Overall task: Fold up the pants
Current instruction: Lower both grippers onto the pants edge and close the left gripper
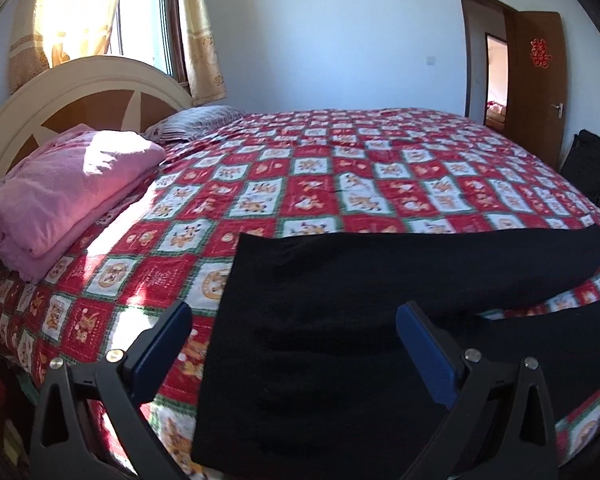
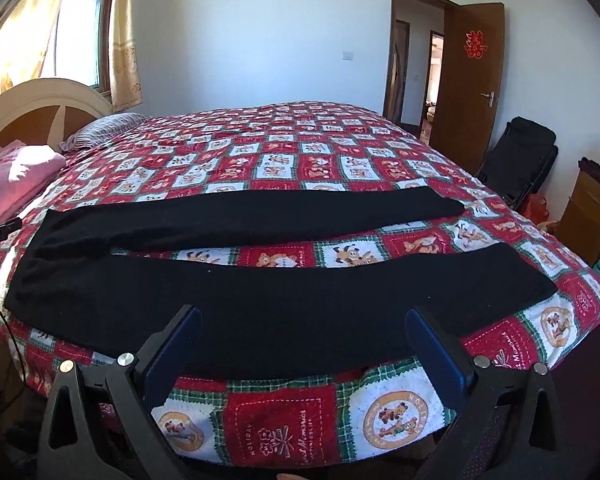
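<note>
Both grippers (jaws apart) hover over black pants (image 2: 260,280); unfolded.

One pair of black pants (image 2: 228,276) lies on one bed with a single red patchwork quilt (image 2: 300,152). Two grippers, left (image 1: 294,334) and right (image 2: 304,338). One folded pink blanket (image 1: 72,188), one striped pillow (image 1: 196,120), one brown door (image 2: 468,84), one window (image 1: 144,16).
</note>
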